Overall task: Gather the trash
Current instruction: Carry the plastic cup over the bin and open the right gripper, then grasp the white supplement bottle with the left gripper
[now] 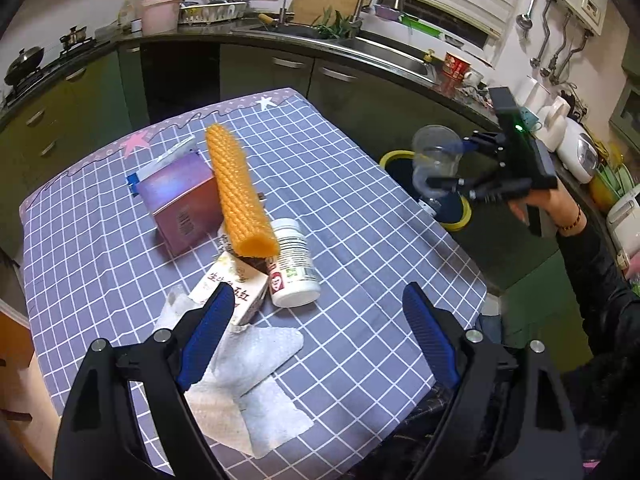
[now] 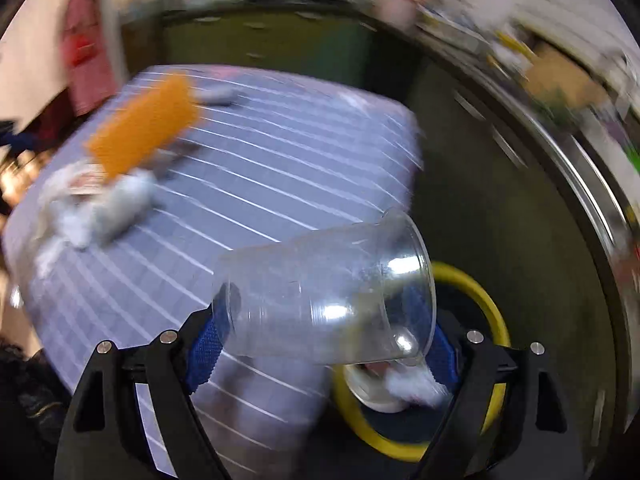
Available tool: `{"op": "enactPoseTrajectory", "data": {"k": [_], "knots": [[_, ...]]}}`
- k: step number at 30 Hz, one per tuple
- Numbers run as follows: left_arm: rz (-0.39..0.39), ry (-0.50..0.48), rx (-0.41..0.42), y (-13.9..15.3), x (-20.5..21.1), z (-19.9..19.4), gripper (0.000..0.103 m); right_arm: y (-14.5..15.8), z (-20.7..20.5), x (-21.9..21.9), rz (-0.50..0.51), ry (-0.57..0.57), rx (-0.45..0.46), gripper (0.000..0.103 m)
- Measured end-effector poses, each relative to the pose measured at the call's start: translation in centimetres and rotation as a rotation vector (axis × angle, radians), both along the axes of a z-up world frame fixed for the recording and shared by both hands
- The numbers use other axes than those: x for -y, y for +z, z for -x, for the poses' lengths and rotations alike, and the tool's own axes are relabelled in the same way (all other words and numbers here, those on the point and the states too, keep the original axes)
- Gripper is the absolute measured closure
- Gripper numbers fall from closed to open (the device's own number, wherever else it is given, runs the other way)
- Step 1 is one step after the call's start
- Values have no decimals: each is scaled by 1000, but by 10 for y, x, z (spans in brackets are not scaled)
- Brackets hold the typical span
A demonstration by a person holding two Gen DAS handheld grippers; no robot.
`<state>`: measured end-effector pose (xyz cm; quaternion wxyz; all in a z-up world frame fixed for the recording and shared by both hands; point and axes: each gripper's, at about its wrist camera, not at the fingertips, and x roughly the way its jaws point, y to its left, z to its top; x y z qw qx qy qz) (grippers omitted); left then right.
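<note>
My right gripper (image 2: 324,320) holds a clear plastic cup (image 2: 324,292) on its side between its blue pads, over the yellow-rimmed trash bin (image 2: 476,280) beside the table; the cup (image 1: 434,152) and the bin (image 1: 394,158) also show in the left wrist view. The right wrist view is blurred. My left gripper (image 1: 318,308) is open and empty above the table, over a white paper towel (image 1: 248,364). Ahead of it lie a white pill bottle (image 1: 294,268), a small printed carton (image 1: 230,280), an orange ridged foam tube (image 1: 238,188) and a purple box (image 1: 180,200).
The table wears a blue checked cloth (image 1: 360,240). Dark green kitchen cabinets and a counter with a sink (image 1: 384,50) curve behind it. Trash lies inside the bin (image 2: 400,388). A stove with pans (image 1: 28,64) stands far left.
</note>
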<state>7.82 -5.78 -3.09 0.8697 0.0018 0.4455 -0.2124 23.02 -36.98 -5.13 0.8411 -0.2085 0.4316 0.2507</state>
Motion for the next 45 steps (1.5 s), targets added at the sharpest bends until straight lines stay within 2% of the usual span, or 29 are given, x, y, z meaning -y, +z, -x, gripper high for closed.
{"op": "enactPoseTrajectory", "data": {"k": [4, 9, 10, 11, 15, 19, 22, 28, 31, 45], "knots": [[-6, -13, -4, 0, 6, -2, 22, -27, -28, 52, 40, -162, -53, 20], [-20, -31, -16, 2, 18, -4, 22, -57, -57, 87, 37, -276, -103, 20], [-25, -34, -18, 2, 20, -5, 22, -63, -65, 93, 33, -303, -110, 19], [-32, -37, -21, 2, 23, -6, 22, -68, -71, 98, 28, -323, -117, 14], [-49, -50, -29, 3, 31, -8, 21, -74, -81, 122, -19, -398, -120, 11], [-61, -69, -43, 0, 40, -10, 17, -65, -65, 139, -86, -440, -112, 11], [-67, -90, -62, -7, 50, -16, 17, -58, -48, 147, -136, -447, -113, 10], [-71, -118, -124, -27, 72, -35, 17, -51, -20, 149, -166, -428, -129, 10], [-55, -105, -174, -38, 77, -50, 17, -51, -10, 148, -170, -411, -136, 10], [-156, 31, -273, -71, 67, -101, 18, -70, -16, 145, -182, -391, -183, 9]]}}
